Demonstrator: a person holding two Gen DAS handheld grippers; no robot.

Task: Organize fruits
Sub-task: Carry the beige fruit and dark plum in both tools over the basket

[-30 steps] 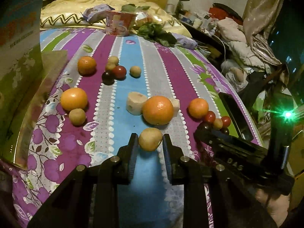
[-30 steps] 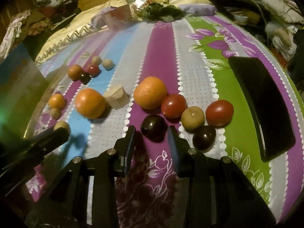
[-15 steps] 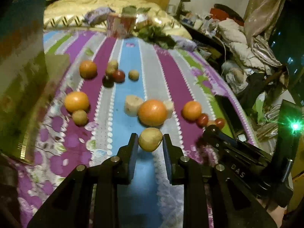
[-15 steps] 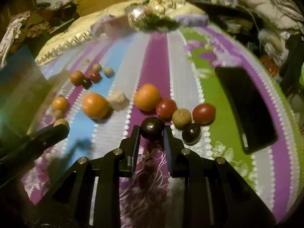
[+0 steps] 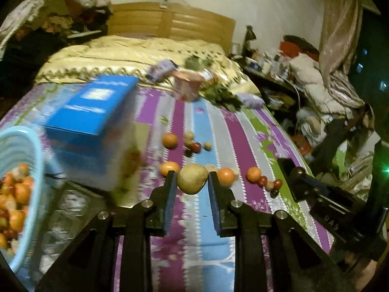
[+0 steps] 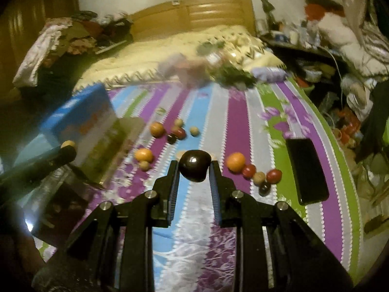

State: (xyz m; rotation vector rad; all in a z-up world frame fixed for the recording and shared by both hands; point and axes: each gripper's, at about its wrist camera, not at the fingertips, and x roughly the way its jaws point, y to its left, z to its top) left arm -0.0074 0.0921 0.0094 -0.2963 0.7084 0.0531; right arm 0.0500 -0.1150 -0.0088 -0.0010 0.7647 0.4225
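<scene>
My left gripper [image 5: 192, 182] is shut on a tan round fruit [image 5: 192, 178] and holds it raised above the striped bedspread. My right gripper [image 6: 194, 170] is shut on a dark plum [image 6: 195, 168], also lifted off the bed. A light blue basket [image 5: 26, 146] with several fruits in it sits at the far left of the left wrist view. Oranges [image 6: 235, 161], red fruits [image 6: 274, 175] and small tan fruits [image 6: 259, 177] lie scattered on the bedspread [image 6: 238, 112]. The right gripper's body shows in the left wrist view [image 5: 328, 202].
A blue box [image 5: 92, 126] stands left of the fruit beside the basket, also in the right wrist view [image 6: 80, 121]. A black phone [image 6: 306, 170] lies on the green stripe at right. Packets and leafy greens [image 5: 218, 95] lie near the pillows. Clutter lines the right bedside.
Both grippers have risen from the bedspread with their fruit. The right gripper closed on the dark plum. The views swung left, so the blue box and basket came into sight.
</scene>
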